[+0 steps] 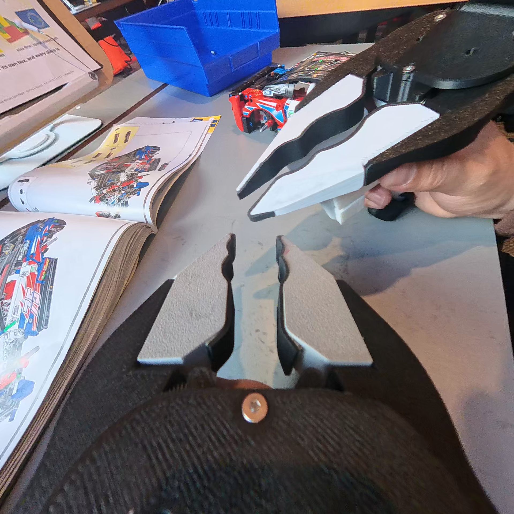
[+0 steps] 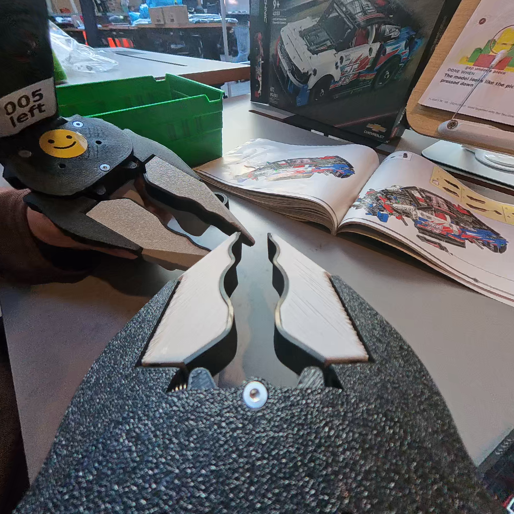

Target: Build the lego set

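In the left wrist view, the left gripper (image 1: pixel 255 242) is held empty, fingers apart; the part-built lego car (image 1: pixel 264 110) lies on the table (image 1: pixel 417 319) beyond the right gripper (image 1: pixel 246 204), whose fingers are barely parted. It is judged light, rigid and fragile, best gripped across its sides

In the right wrist view, the right gripper (image 2: pixel 253 240) is seen with fingers slightly apart, empty, beside the instruction booklet (image 2: pixel 347 194); the car is not shown

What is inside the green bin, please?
The green bin shows only its rim, outer wall and an inner divider in the right wrist view. Its floor is hidden behind the front wall, so any contents cannot be seen.

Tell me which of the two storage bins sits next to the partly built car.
The blue bin. The red partly built car lies just beside it; the green bin stands behind the left tool instead.
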A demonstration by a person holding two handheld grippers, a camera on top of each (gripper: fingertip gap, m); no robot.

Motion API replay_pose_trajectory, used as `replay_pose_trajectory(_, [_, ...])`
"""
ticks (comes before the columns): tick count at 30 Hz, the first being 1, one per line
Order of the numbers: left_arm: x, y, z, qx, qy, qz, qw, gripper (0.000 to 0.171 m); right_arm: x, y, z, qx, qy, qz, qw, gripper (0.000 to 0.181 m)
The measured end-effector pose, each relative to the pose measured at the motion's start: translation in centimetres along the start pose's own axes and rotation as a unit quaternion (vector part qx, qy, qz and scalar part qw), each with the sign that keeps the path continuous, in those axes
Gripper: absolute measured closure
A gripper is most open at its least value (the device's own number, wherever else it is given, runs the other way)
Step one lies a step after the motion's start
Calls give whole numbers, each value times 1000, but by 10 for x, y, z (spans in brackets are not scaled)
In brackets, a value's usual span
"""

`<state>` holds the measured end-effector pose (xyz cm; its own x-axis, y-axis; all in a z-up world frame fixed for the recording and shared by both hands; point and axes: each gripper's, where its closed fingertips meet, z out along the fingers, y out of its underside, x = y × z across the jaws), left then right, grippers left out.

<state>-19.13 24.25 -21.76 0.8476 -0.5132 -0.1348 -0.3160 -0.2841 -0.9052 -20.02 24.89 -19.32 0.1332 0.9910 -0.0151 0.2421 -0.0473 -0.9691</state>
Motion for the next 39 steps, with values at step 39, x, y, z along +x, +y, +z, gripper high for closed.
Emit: replay_pose_trajectory(39, [-20, 14, -5, -36, -57, 44, 997, 146, -1, 6, 5, -21, -60, 72, 995, 159])
